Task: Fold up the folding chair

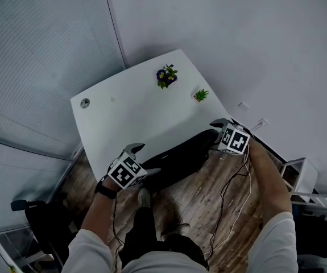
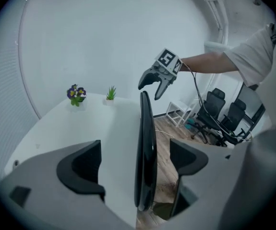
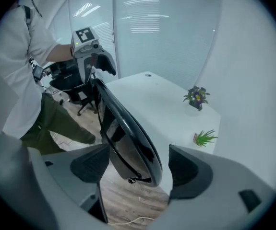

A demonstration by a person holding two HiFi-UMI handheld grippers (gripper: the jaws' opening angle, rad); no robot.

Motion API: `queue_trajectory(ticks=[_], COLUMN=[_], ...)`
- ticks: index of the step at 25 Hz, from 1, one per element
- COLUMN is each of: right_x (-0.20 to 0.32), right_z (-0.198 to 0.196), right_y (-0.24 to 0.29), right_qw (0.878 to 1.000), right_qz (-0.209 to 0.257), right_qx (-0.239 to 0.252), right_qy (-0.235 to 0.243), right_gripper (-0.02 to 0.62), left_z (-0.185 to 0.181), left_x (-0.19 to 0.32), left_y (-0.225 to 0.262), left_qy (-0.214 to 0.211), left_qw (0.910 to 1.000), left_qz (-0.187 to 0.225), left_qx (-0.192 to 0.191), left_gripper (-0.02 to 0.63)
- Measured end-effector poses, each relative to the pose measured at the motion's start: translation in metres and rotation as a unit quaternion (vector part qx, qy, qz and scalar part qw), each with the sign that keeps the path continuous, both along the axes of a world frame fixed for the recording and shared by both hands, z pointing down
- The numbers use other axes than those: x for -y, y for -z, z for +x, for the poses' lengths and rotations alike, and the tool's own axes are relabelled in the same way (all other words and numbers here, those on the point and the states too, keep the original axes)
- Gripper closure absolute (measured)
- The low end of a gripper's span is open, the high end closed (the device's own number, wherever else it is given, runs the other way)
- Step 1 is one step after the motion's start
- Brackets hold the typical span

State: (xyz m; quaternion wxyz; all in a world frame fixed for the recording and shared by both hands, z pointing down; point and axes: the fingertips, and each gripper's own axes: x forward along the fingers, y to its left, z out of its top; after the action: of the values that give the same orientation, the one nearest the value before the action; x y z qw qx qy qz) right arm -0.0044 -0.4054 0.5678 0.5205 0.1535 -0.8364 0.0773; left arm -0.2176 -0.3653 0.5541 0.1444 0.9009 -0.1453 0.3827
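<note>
Both arms are out in front, white sleeves at the bottom of the head view and a dark band on the left wrist. The left gripper (image 1: pixel 145 160) points downward and forward at one end of the folding chair (image 1: pixel 183 154). The right gripper (image 1: pixel 216 131) tips more steeply down at the other end.

In the left gripper view the jaws are spread wide. The chair's thin edge runs straight up the gap between them, with clear space to each dark pad, so nothing is pinched. It's the same in the right gripper view: the jaws are apart and the chair's rounded end sits in the opening, with neither pad pressing on it. Each gripper also shows in the other's view, poised at the far end with its jaws splayed.

The chair itself is glossy black and closed flat into a slim, slightly curved slab. It stands on edge over the wooden floor (image 1: pixel 200 201), close alongside the near edge of the white bench (image 1: pixel 123 115). Whether it touches that edge is unclear.

Farther back on the bench are a purple-flowered pot (image 1: pixel 166 76) and a small green plant (image 1: pixel 201 95). Cables (image 1: pixel 231 189) trail across the floor beneath the right arm.
</note>
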Motion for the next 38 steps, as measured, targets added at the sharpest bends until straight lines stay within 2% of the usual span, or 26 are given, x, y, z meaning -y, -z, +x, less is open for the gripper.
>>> queue_trajectory(ticks=[5, 12, 16, 20, 22, 26, 29, 36, 38], right_x=[-0.012, -0.077, -0.122, -0.171, -0.193, -0.236, -0.266, -0.333, -0.345], right_z=[0.016, 0.042, 0.06, 0.063, 0.057, 0.045, 0.036, 0.011, -0.001], right_y=[0.039, 0.083, 0.1, 0.105, 0.11, 0.129, 0.154, 0.185, 0.192], right_qw=[0.993, 0.969, 0.945, 0.93, 0.922, 0.904, 0.89, 0.864, 0.855], right_qz=[0.056, 0.12, 0.167, 0.207, 0.223, 0.246, 0.269, 0.318, 0.331], right_qx=[0.072, 0.156, 0.205, 0.223, 0.233, 0.254, 0.265, 0.271, 0.274], right_qy=[-0.078, -0.15, -0.193, -0.208, -0.214, -0.239, -0.255, -0.279, -0.289], right_gripper=[0.224, 0.224, 0.224, 0.224, 0.224, 0.224, 0.224, 0.227, 0.227], left_z=[-0.017, -0.021, -0.013, -0.009, -0.008, -0.007, -0.007, -0.035, -0.05], left_x=[-0.002, -0.055, -0.092, -0.14, -0.166, -0.226, -0.259, -0.306, -0.312], left_y=[0.025, 0.051, 0.068, 0.083, 0.088, 0.099, 0.117, 0.162, 0.171], left_qy=[0.065, 0.126, 0.168, 0.21, 0.228, 0.253, 0.262, 0.305, 0.318], left_qw=[0.9969, 0.9879, 0.9761, 0.9611, 0.9544, 0.9467, 0.9395, 0.9093, 0.8995], left_qz=[0.042, 0.089, 0.133, 0.168, 0.178, 0.18, 0.199, 0.242, 0.253], left_qx=[-0.014, -0.017, -0.036, -0.064, -0.074, -0.087, -0.096, -0.147, -0.16], left_gripper=[0.169, 0.169, 0.169, 0.169, 0.169, 0.17, 0.17, 0.173, 0.206])
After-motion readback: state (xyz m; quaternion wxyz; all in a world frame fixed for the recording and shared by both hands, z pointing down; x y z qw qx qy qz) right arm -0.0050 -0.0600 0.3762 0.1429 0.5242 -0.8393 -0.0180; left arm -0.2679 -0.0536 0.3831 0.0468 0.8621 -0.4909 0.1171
